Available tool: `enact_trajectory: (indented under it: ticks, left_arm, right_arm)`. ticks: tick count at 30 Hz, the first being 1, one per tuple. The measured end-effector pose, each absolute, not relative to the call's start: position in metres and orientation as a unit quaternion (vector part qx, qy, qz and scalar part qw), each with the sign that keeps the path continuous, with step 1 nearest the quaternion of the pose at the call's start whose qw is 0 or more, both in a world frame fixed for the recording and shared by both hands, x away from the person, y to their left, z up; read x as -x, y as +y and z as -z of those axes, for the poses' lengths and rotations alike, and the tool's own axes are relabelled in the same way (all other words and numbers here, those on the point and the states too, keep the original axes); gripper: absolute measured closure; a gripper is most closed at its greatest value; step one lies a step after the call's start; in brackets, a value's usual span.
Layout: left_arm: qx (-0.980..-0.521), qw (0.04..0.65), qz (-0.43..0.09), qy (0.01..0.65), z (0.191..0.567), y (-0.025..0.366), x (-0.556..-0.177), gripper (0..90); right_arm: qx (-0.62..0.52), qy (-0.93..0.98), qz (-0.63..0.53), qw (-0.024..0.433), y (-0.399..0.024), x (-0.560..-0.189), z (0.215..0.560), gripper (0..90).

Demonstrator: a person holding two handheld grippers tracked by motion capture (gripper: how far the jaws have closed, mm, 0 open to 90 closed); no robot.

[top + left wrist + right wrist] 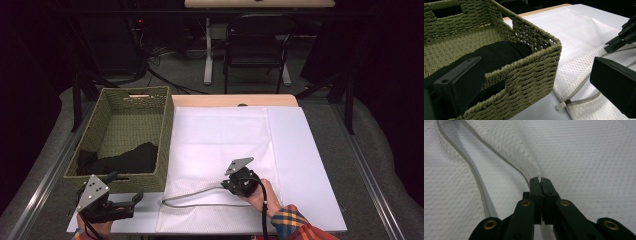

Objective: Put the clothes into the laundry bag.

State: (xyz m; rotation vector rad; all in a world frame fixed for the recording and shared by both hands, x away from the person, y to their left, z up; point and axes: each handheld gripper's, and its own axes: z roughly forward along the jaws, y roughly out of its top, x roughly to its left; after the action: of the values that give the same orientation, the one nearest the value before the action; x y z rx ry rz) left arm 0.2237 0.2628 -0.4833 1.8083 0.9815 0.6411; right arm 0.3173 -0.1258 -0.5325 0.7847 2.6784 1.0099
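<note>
A white mesh bag (pixel 220 145) lies flat on the table, and its grey zipper (pixel 477 182) gapes open along the near edge. My right gripper (pixel 540 181) is shut on a raised fold of the mesh beside the opening, pinching the fabric between its tips. In the high view that right gripper (pixel 227 182) sits at the bag's near edge. My left gripper (pixel 132 202) rests open at the front left, by the near corner of the woven basket (pixel 165 135). Nothing lies between its jaws. A black garment (pixel 499 53) lies inside the basket.
The green woven basket (pixel 529 75) stands left of the bag, against its edge. The zipper pull (pixel 561 105) rests at the bag's near left corner. A white board (pixel 310 165) covers the table under the bag. A chair (pixel 257 45) stands beyond the far edge.
</note>
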Motion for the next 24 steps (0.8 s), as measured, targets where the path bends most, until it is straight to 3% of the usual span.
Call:
enact_trajectory:
  ticks: [24]
  left_arm:
    - [-0.743,0.469,-0.265,0.396,0.483,0.261,-0.224,0.0]
  right_arm:
    - [-0.268,0.877,-0.383,0.113,-0.133,-0.314,0.502,89.3]
